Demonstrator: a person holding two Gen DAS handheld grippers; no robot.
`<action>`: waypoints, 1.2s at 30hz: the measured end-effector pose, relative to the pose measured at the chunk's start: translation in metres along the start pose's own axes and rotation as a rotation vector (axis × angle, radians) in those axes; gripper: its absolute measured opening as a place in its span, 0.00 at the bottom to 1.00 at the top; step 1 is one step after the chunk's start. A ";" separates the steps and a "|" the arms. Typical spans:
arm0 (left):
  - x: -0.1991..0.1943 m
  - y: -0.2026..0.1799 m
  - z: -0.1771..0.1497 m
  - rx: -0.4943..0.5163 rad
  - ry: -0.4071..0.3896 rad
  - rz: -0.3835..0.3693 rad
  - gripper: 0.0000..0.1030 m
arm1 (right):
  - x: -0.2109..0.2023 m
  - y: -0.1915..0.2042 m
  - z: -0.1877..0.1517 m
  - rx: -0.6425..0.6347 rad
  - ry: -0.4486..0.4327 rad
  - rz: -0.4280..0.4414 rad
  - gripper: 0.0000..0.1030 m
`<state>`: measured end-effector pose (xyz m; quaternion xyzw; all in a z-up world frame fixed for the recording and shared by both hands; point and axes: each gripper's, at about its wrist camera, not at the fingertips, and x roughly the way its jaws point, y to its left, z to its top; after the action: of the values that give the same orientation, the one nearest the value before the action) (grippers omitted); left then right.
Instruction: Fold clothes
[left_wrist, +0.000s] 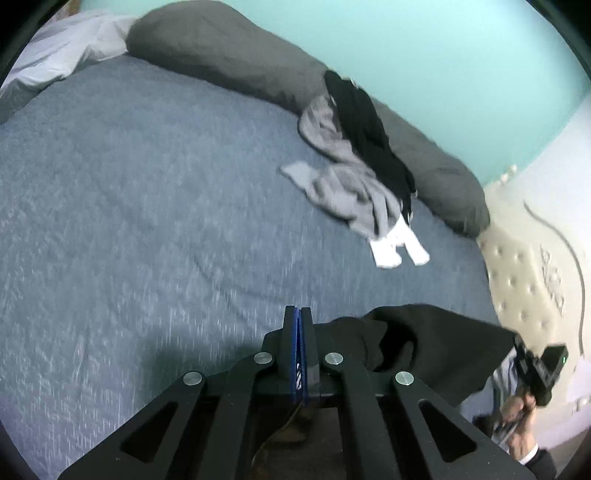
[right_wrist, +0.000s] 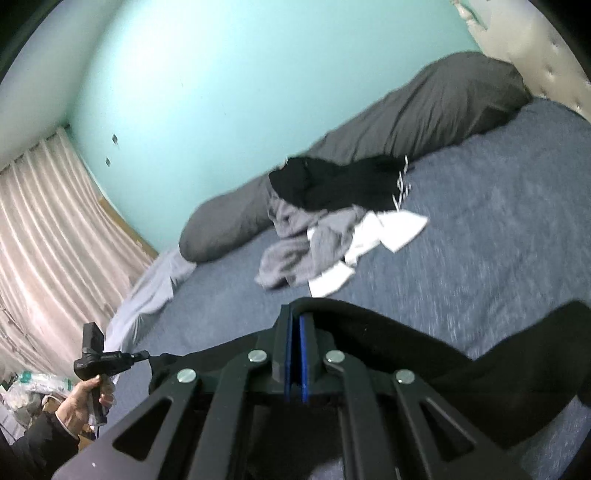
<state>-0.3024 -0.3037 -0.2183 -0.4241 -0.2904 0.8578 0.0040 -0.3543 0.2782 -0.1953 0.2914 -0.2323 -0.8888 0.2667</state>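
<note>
A bed (left_wrist: 147, 192) with a blue-grey cover fills both views. A long dark grey pillow (left_wrist: 229, 48) lies along its far edge by the turquoise wall. Beside it lies a heap of grey, black and white clothes (left_wrist: 351, 173). At the near edge, a black garment (right_wrist: 424, 350) hangs stretched between the left gripper (left_wrist: 298, 314) and the right gripper (right_wrist: 295, 314); the fingers of each are pressed together on its cloth.
</note>
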 end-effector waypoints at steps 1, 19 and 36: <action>0.004 0.001 0.003 -0.012 0.000 0.004 0.00 | 0.001 0.000 0.001 -0.008 0.002 -0.007 0.03; 0.039 0.031 -0.044 -0.017 0.134 0.018 0.31 | 0.046 -0.061 -0.073 0.054 0.316 -0.179 0.06; 0.016 0.022 -0.150 0.154 0.280 -0.044 0.36 | 0.027 0.019 -0.141 -0.207 0.654 -0.047 0.40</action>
<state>-0.1978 -0.2432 -0.3120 -0.5316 -0.2295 0.8097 0.0957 -0.2763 0.2112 -0.2967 0.5377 -0.0360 -0.7730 0.3346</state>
